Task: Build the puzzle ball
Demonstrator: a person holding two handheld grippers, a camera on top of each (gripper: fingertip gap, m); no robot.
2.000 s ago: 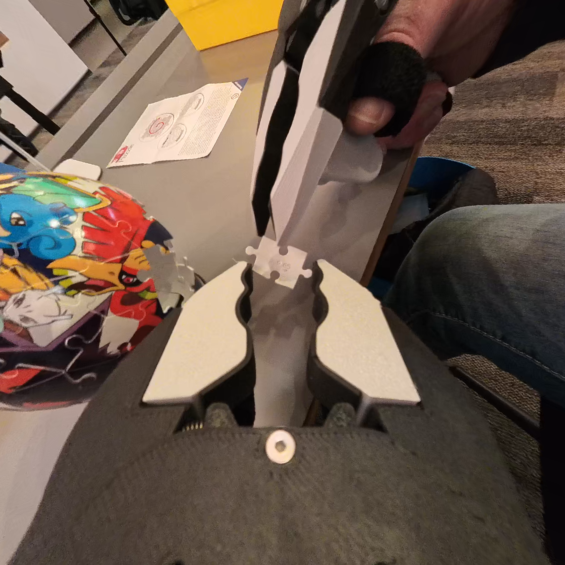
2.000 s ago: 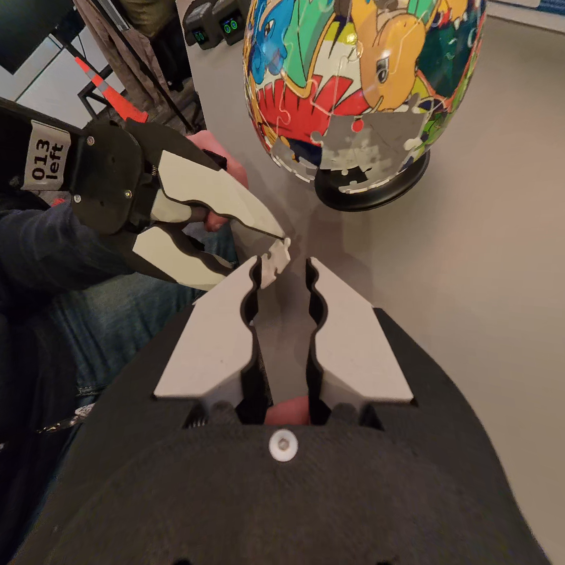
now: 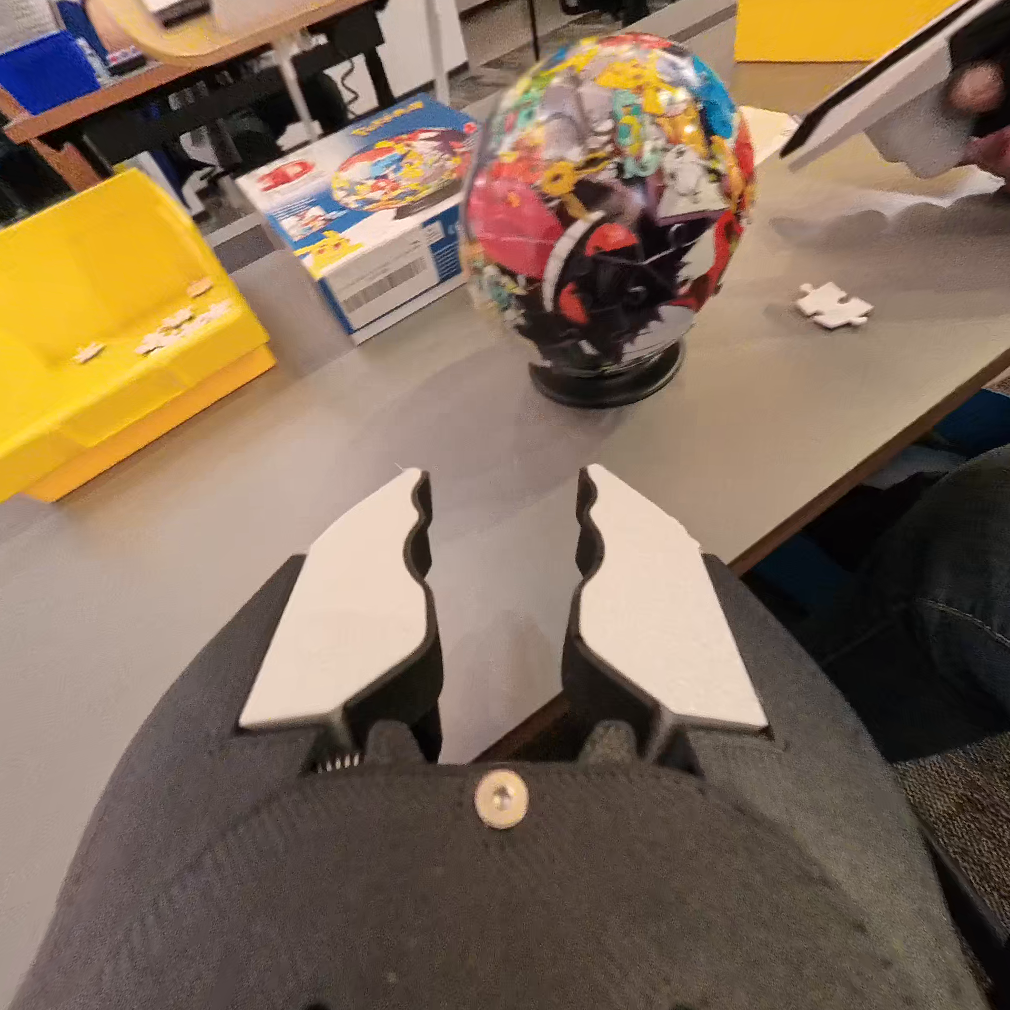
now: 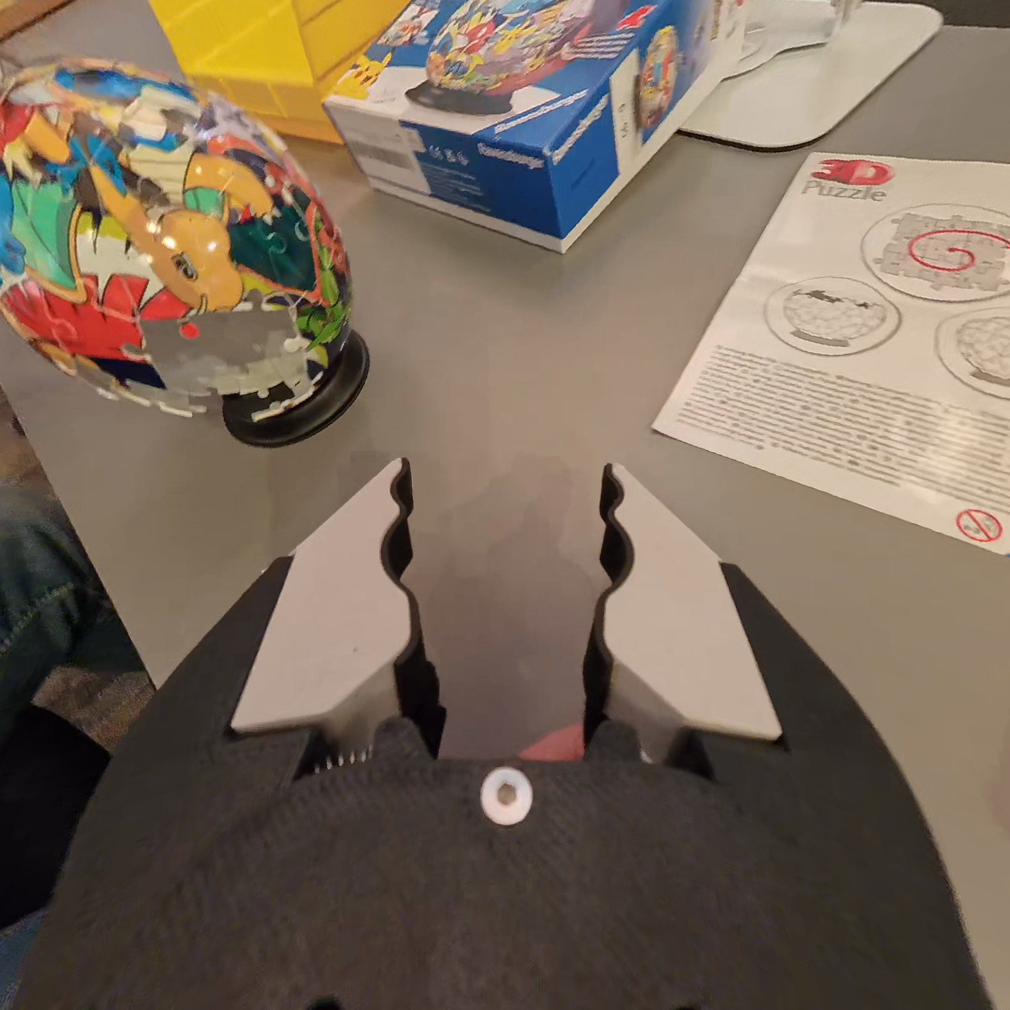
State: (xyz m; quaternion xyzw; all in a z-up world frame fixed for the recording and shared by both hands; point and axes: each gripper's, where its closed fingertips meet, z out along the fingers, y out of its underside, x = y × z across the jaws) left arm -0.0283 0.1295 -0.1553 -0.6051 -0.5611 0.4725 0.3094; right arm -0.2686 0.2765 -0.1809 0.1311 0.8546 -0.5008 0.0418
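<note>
Left wrist view: puzzle ball [image 3: 606,202] sits on its stand [image 3: 606,377] on the table [image 3: 273,492], ahead of the left gripper [image 3: 501,481]. Puzzle box [image 3: 360,218] just left of the ball and slightly behind it. Bin [image 3: 109,328] further left at the table edge, loose puzzle pieces [image 3: 164,333] inside it. Single puzzle piece [image 3: 832,305] lies on the table right of the ball, well apart from it. Right gripper [image 3: 874,98] is above the table, far right, beyond that piece. Right wrist view: ball on stand left of the right gripper, box behind centre, bin behind-left of the box, instruction sheet [image 4: 852,350] flat on the table to the right, tray [image 4: 820,82] behind the sheet, right of the box.
</note>
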